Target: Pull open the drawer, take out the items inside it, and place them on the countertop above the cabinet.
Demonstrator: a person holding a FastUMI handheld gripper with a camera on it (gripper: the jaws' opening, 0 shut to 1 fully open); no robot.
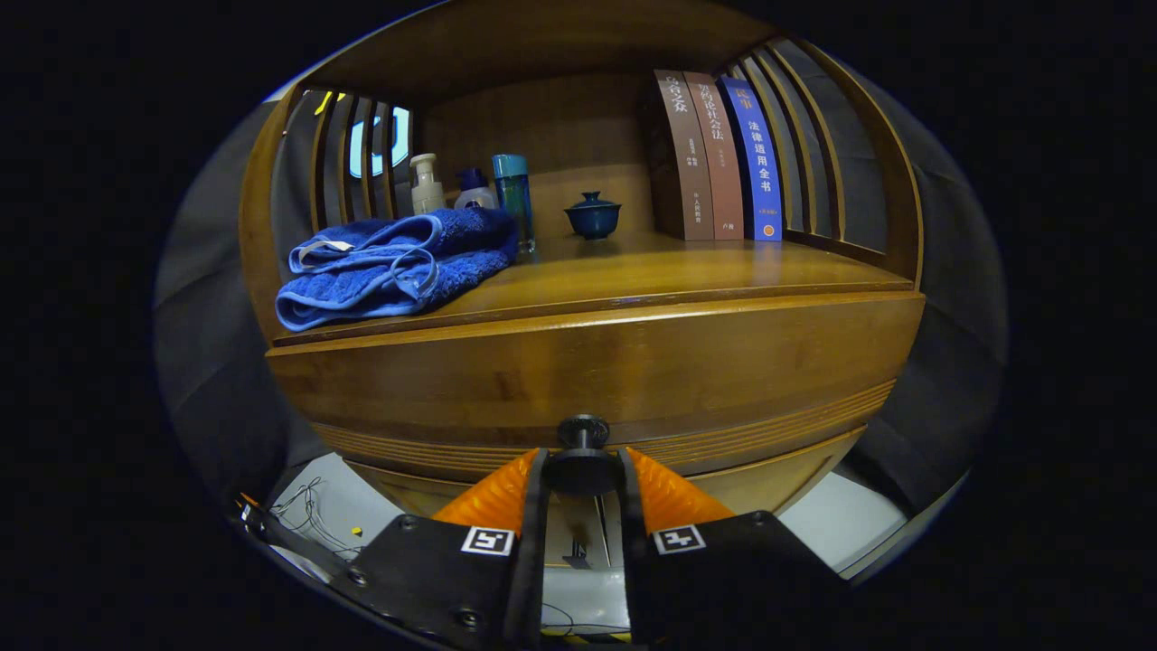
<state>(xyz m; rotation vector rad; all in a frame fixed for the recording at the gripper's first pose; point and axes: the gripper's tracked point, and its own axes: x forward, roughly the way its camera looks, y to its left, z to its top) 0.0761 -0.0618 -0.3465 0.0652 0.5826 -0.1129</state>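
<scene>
Wooden cabinet [587, 362] fills the booth, tabletop [687, 267] at about camera height. Left to right on it: folded blue towel [398, 262], pump bottle [425, 185], small capped bottle [472, 192], teal tumbler [513, 194], lidded blue cup [593, 215], three upright books [719, 158].

Below, the drawer [633, 443] front appears flush with the cabinet, or barely out. Tongs [583, 470] are clenched on the dark drawer knob [583, 432], both fingers pressing its sides.

Judgement: the task is at its first step, the pull. Whether the tabletop things came from the drawer cannot be told.

Hidden: the drawer's inside and contents. Its lower edge sits behind the fingers. Wires [312, 511] on the floor are indistinct.
</scene>
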